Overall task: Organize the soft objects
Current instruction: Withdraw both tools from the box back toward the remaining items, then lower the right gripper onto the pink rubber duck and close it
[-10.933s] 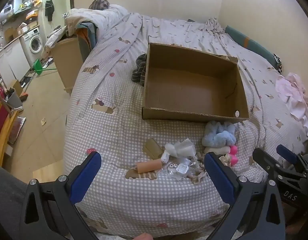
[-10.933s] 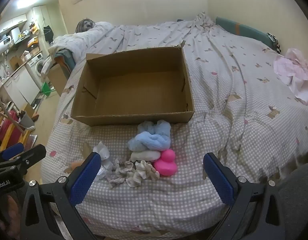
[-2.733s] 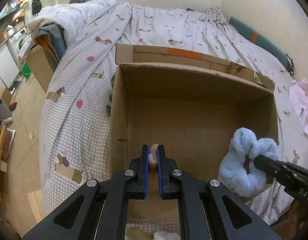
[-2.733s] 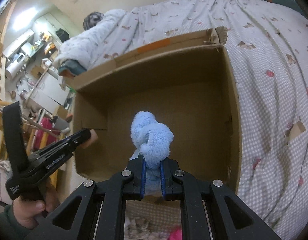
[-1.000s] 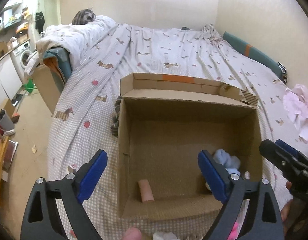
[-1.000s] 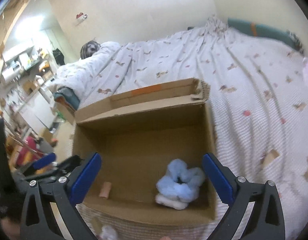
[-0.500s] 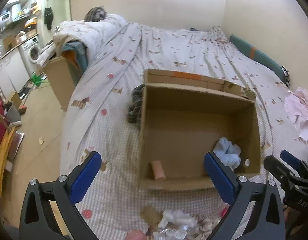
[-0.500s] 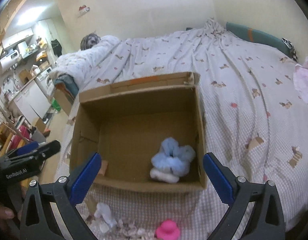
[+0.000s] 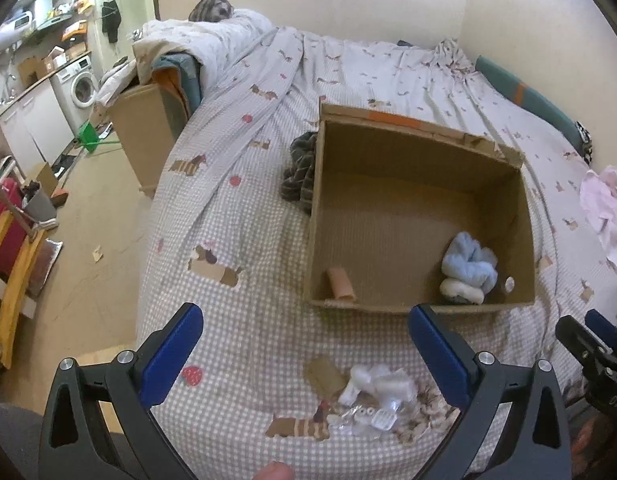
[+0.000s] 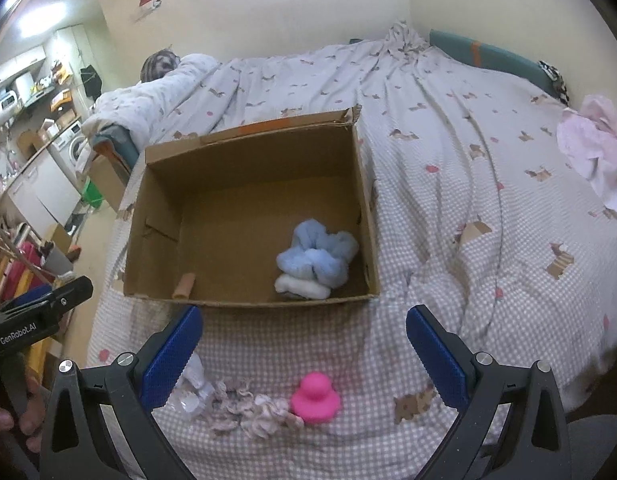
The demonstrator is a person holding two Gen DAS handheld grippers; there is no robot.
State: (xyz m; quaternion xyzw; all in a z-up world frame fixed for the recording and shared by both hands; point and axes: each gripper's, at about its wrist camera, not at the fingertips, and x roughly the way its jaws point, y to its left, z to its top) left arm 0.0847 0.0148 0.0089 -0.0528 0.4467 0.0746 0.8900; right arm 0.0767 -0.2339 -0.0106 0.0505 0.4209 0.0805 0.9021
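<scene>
Both drops done: the fluffy blue scrunchie (image 10: 318, 254) and peach foam roll (image 9: 341, 283) now lie in the brown cardboard box (image 9: 424, 148), and the left gripper (image 9: 304, 354) and right gripper (image 10: 304, 350), jaws apart and empty, pull back over the near pile with its pink rubber duck (image 10: 315, 399).

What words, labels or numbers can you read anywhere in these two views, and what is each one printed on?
"GenRobot.AI": white lettering on the side of the left tool, seen in the right wrist view.
"DAS": partial white letters on the right tool at the edge of the left wrist view; the rest is cut off.
Cardboard box: orange tape on its back flap, no readable print.
Small red sticker on the wall: too small to read.
</scene>
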